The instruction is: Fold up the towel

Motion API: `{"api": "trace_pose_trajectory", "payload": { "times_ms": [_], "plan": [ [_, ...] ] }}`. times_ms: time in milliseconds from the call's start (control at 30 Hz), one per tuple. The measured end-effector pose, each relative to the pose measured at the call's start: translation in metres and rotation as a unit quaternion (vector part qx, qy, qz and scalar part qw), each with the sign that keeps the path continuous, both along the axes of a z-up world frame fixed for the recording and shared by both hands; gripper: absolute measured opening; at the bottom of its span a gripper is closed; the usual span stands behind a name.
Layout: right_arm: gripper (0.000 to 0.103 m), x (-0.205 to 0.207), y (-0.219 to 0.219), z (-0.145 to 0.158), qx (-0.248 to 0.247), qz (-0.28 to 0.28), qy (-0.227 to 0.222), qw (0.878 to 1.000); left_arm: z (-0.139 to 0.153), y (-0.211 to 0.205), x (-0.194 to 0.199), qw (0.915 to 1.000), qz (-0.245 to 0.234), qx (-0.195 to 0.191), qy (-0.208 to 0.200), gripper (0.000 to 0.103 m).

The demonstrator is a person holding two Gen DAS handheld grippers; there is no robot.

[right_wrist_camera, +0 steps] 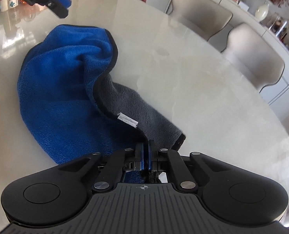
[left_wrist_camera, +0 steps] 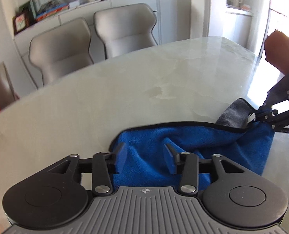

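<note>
Towel [right_wrist_camera: 66,89], blue with a grey underside, lies crumpled on the pale table [right_wrist_camera: 203,97]; the right gripper [right_wrist_camera: 146,156] is clenched on its black-edged corner just under the white tag [right_wrist_camera: 127,120], while the left gripper [left_wrist_camera: 145,158] hangs released over the far blue end, pads apart

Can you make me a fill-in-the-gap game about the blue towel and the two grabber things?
1. The towel is blue on one side and ____ on the other.
2. The right hand-held gripper is ____ on the towel's edge.
3. The left hand-held gripper has its jaws ____, pressing on nothing.
4. The towel lies on a pale ____ with chairs behind it.

Missing words: grey; shut; open; table
</note>
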State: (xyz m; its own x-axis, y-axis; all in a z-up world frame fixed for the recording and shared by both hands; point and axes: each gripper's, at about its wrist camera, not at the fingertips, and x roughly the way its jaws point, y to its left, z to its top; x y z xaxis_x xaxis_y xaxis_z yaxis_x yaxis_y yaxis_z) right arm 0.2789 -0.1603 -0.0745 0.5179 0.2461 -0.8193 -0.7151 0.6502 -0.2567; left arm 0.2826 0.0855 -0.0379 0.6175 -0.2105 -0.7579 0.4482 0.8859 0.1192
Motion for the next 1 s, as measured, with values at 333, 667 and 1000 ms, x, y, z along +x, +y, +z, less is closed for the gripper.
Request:
{"api": "trace_pose_trajectory", "payload": {
  "times_ms": [333,667,1000],
  "plan": [
    [0.010,0.007,-0.014,0.000,0.057,-0.040,0.032,0.997,-0.021,-0.015,0.040,0.9969,-0.071,0.032,-0.012,0.064],
    [0.011,0.007,-0.021,0.000,0.073,-0.024,0.037,0.996,-0.050,-0.020,0.079,0.9906,-0.116,0.064,0.033,0.064],
    [0.012,0.007,-0.020,-0.001,0.072,-0.022,0.032,0.997,-0.066,-0.016,0.103,0.9925,-0.064,0.068,0.078,0.081]
  ]
}}
